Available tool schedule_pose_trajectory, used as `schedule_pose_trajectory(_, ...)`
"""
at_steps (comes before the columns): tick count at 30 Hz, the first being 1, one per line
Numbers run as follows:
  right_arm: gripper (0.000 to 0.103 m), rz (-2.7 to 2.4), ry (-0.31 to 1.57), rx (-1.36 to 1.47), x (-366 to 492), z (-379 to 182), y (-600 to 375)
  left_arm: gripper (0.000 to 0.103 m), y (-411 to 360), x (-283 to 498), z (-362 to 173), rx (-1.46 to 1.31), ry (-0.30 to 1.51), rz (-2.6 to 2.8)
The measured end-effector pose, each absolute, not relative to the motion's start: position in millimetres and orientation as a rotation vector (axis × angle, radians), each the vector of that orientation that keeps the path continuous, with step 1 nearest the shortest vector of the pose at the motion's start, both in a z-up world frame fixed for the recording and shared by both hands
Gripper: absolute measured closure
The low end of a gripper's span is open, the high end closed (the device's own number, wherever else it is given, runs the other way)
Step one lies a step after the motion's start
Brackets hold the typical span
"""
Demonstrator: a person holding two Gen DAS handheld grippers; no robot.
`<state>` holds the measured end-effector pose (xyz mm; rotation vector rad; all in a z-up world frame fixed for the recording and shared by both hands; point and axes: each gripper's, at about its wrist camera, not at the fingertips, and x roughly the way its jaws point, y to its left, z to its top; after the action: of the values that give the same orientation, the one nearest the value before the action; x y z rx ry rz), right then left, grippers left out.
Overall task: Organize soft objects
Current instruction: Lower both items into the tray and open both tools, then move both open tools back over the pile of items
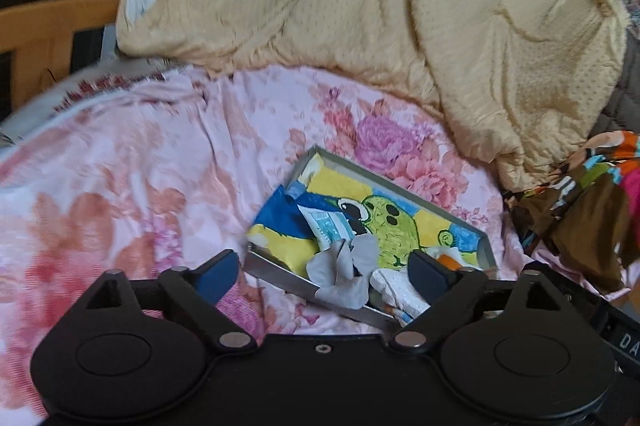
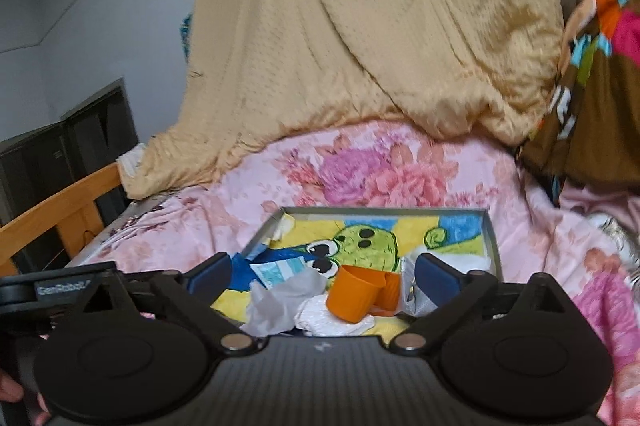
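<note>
A grey tray [image 1: 344, 168] [image 2: 493, 238] with a yellow and blue cartoon frog picture lies on the pink floral bedsheet [image 1: 132, 178] [image 2: 408, 170]. In it lie a crumpled grey cloth [image 1: 344, 268] [image 2: 280, 302], a blue and white packet [image 1: 296, 216] [image 2: 272, 268], white soft pieces [image 1: 396, 288] [image 2: 328, 318] and an orange cup [image 2: 354, 292] on its side. My left gripper [image 1: 326, 272] is open over the tray's near corner, empty. My right gripper [image 2: 324, 276] is open just above the cup and cloths, empty.
A big beige quilt [image 1: 384, 6] [image 2: 384, 18] is heaped at the back of the bed. A brown multicoloured cloth [image 1: 588, 210] [image 2: 592, 98] lies at the right. A wooden bed rail [image 1: 48, 26] [image 2: 56, 210] and dark furniture [image 2: 80, 138] stand at the left.
</note>
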<state>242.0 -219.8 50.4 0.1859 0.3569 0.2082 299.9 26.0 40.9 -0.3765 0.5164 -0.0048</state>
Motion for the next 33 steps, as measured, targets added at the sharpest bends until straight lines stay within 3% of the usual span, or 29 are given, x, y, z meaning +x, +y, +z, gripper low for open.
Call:
schedule_pose_trajectory(15, 0.0, 0.277, 0.289, 0.111, 160, 62, -198, 0.001, 39, 186, 77, -0.235, 0.417, -0.089)
schedule_pose_trajectory(26, 0.0, 0.309, 0.307, 0.092, 113, 54, -183, 0.001, 51, 147, 62, -0.2, 0.42, -0.107)
schedule_pose_trajectory(33, 0.0, 0.291, 0.347, 0.047, 92, 46, -176, 0.001, 56, 153, 42, -0.201, 0.531, -0.146)
